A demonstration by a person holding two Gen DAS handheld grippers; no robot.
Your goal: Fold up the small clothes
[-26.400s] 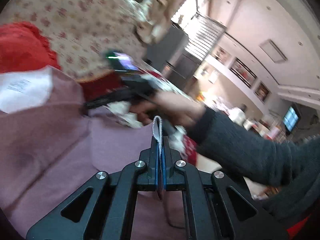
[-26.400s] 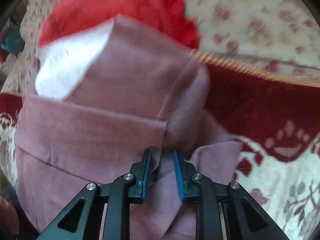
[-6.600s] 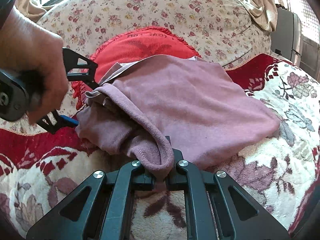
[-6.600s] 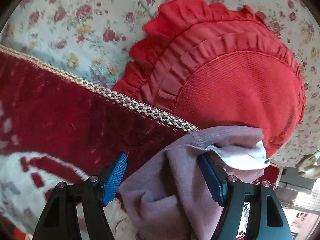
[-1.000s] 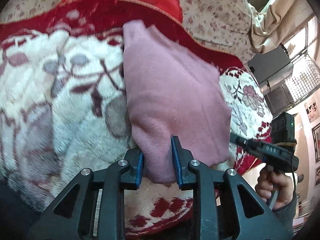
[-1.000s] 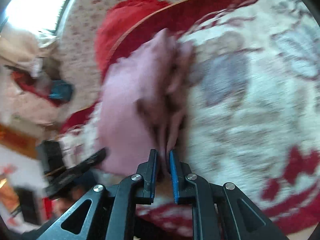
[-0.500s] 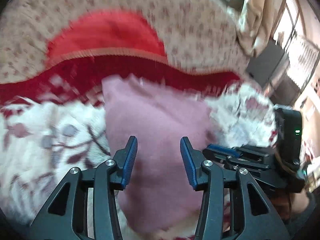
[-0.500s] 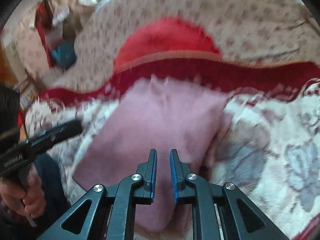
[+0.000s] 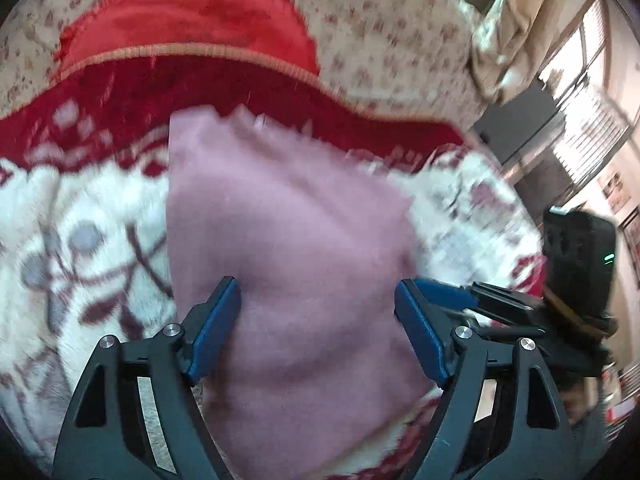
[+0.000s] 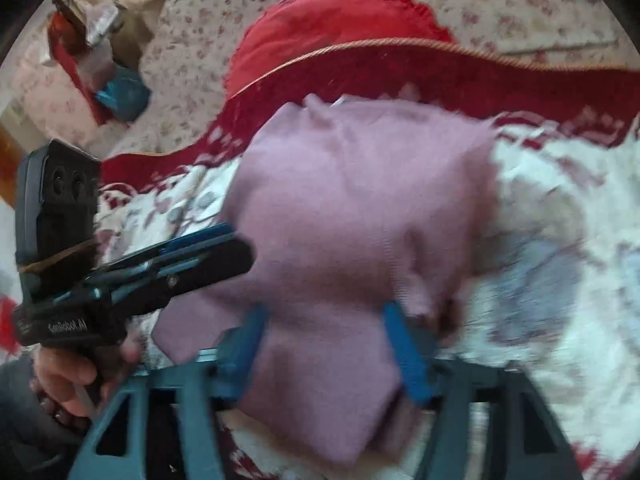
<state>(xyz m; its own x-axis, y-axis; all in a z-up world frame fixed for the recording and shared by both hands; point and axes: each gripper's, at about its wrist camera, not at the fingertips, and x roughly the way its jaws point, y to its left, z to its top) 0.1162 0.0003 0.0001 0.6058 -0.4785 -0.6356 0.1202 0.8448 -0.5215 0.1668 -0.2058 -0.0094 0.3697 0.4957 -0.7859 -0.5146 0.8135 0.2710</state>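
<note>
While it lay folded on the patterned blanket (image 9: 72, 216), the mauve garment (image 9: 288, 240) looked soft, light and floppy, best pinched at a near corner. Both the left gripper (image 9: 318, 330) and right gripper (image 10: 328, 350) had just been opening, spread over it, apparently untouching.

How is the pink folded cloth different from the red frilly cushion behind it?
The pink cloth is pale mauve, while the red cushion is bright red. The pink cloth lies flat on the patterned blanket; the red cushion leans against the flowery sofa back. The pink cloth's edges look plain, but the red cushion has a frilly edge. Both are soft fabric things, and neither is gripped now.
</note>
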